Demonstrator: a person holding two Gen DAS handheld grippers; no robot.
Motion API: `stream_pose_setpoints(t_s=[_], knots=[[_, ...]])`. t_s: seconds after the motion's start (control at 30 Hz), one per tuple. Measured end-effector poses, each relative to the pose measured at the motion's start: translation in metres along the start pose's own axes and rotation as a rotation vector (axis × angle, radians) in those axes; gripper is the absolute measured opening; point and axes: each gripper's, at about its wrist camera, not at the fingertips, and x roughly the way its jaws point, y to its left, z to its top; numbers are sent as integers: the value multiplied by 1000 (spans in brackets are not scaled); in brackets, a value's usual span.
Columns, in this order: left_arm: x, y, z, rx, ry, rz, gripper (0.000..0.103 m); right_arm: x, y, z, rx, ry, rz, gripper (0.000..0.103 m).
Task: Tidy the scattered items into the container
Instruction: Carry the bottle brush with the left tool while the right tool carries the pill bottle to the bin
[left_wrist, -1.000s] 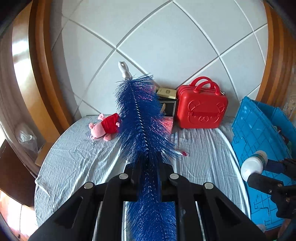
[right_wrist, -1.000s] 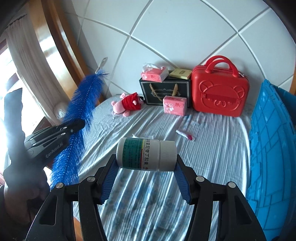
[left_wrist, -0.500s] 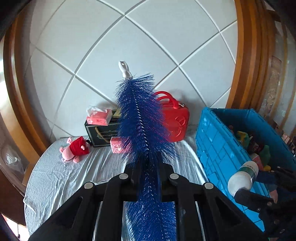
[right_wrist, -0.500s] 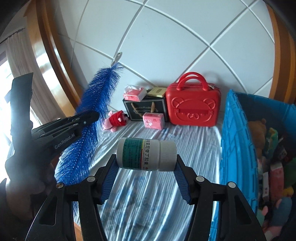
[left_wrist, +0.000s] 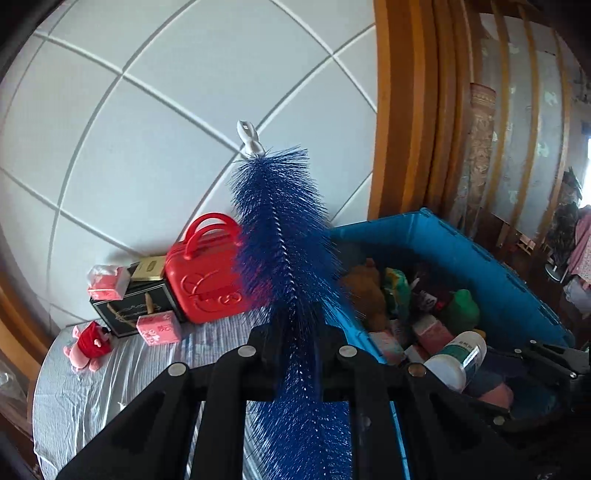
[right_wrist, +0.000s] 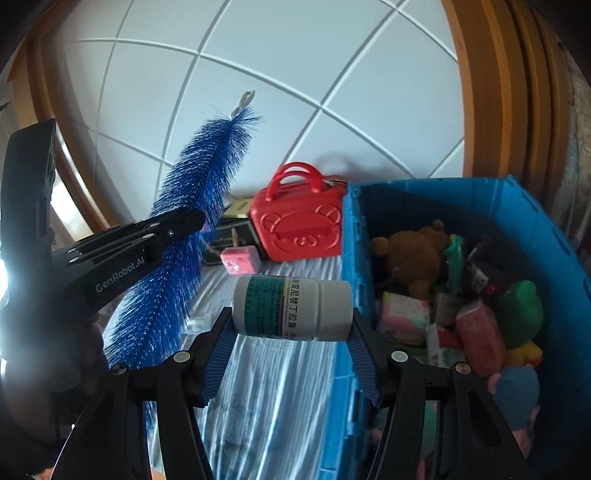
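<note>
A: What is each gripper holding?

B: The left gripper is clamped tight on a blue brush that sticks up toward twelve o'clock. The right gripper pinches a white bottle sideways between its pads.

A: And the bin?

B: The blue bin sits at three o'clock in the right view, full of toys. A red case stands just beside it on the bed.

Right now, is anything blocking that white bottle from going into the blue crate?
Nothing visible blocks it. The bottle, clamped in the right gripper, hangs just short of the crate's near wall. The crate is open on top, though toys already crowd it.
</note>
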Motion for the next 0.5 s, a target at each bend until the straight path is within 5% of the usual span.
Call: stream_pose_setpoints(t_s=[0.5], knots=[[51,-120,24,39,56,-174,12,-40,-103,-8,119,-25,-169,59]])
